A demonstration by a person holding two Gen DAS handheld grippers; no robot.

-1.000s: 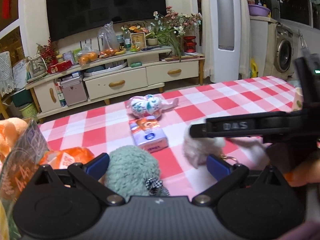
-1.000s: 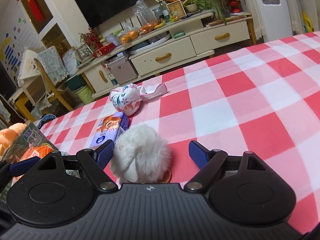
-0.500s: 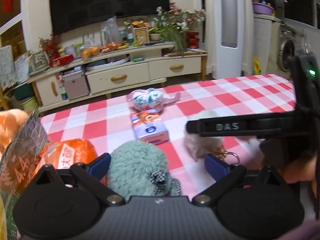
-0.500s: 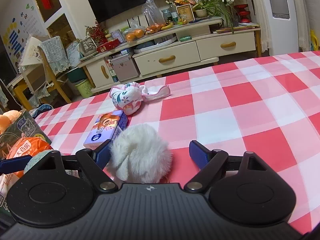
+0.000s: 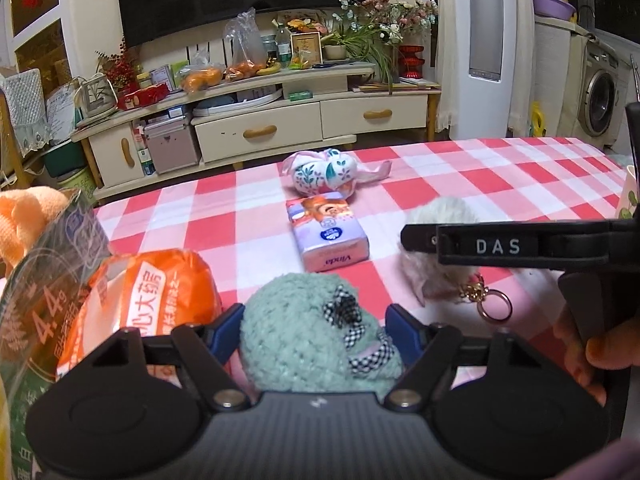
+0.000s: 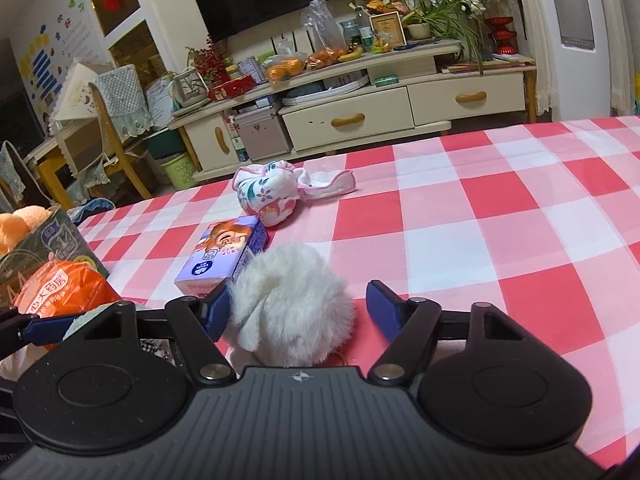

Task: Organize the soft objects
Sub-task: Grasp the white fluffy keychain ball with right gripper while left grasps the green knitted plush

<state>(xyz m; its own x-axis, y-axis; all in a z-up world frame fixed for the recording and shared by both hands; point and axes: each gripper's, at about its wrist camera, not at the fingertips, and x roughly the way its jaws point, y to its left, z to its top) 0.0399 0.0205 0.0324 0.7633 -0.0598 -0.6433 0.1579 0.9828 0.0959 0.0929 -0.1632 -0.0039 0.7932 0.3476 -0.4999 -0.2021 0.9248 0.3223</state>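
My left gripper (image 5: pixel 314 326) is shut on a teal fuzzy toy (image 5: pixel 308 336) with a checked bow, held between its blue pads. My right gripper (image 6: pixel 298 300) is open around a white fluffy pompom (image 6: pixel 290 304) with a gold key ring; the left pad touches it, the right pad stands apart. The pompom (image 5: pixel 436 272) and the right gripper's finger (image 5: pixel 500 246) also show in the left wrist view. A tissue pack (image 5: pixel 326 234) and a floral cloth bundle (image 5: pixel 324 170) lie further out on the checked tablecloth (image 6: pixel 500 220).
An orange snack bag (image 5: pixel 152 292) and a box with an orange plush (image 5: pixel 24 216) stand at the left. A TV cabinet (image 5: pixel 260 120) is beyond the table's far edge. A cup's edge (image 5: pixel 630 196) shows at the right.
My left gripper has closed in on the teal toy and now grips it. The right gripper has shifted slightly around the pompom and stays open.
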